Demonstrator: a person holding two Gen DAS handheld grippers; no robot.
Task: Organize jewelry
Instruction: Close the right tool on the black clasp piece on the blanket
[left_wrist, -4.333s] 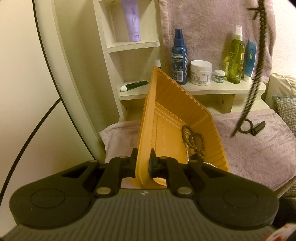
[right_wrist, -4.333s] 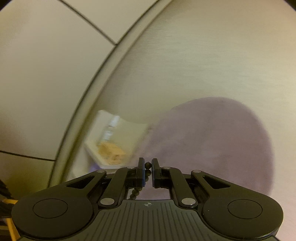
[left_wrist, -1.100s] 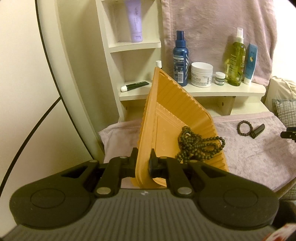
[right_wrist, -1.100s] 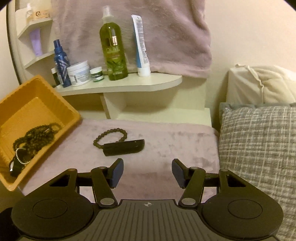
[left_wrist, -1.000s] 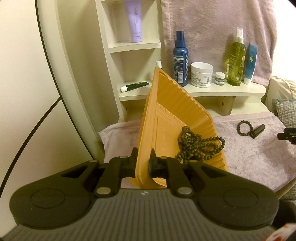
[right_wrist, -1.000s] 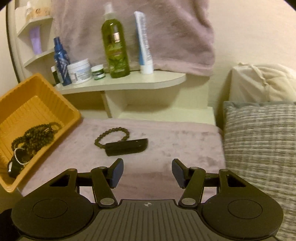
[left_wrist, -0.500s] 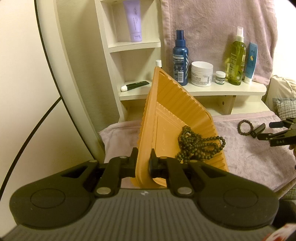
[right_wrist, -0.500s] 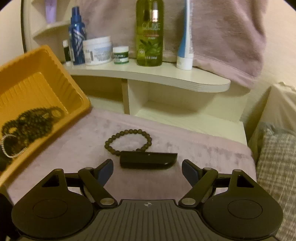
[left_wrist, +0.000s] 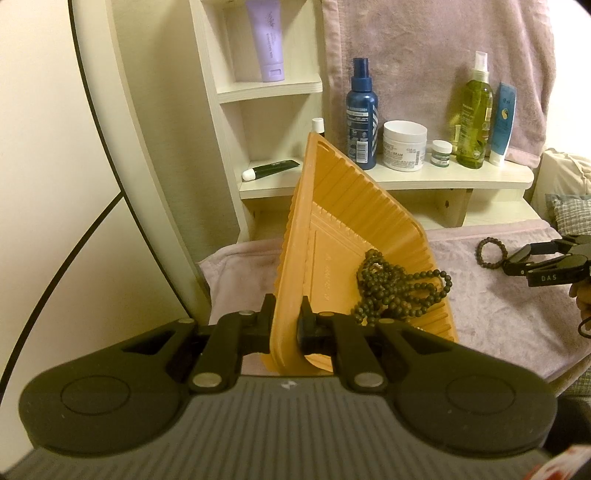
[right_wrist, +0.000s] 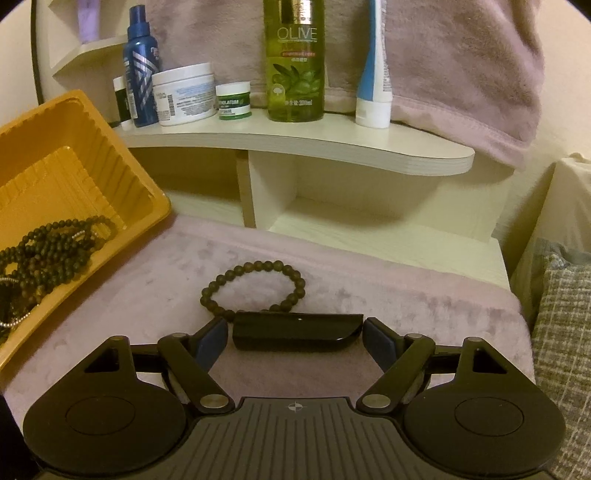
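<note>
Left gripper (left_wrist: 287, 314) clamps the tilted orange tray's (left_wrist: 332, 206) rim; right gripper (right_wrist: 294, 332), jaws apart, straddles the black clip (right_wrist: 297, 330) overlapping the bead bracelet (right_wrist: 255, 286). Closing risks snagging both, or slipping lengthwise.

A mauve plush cloth (right_wrist: 388, 295) covers the low worktop, and a pale wooden shelf (right_wrist: 332, 147) stands at its far edge. Directly on the cloth lie a dark beaded bracelet (right_wrist: 255, 288) and a black oblong piece (right_wrist: 295, 330), which touches the bracelet's near side. An orange tray (right_wrist: 74, 162) sits at the cloth's left end. On the shelf stand, from left to right, a blue spray bottle (right_wrist: 142, 74), a white cream jar (right_wrist: 184, 94), a small green-labelled pot (right_wrist: 233, 100), a green olive bottle (right_wrist: 295, 66) and a blue-and-white tube (right_wrist: 373, 74). Beside the worktop on the right is a checked cushion (right_wrist: 561, 332).
</note>
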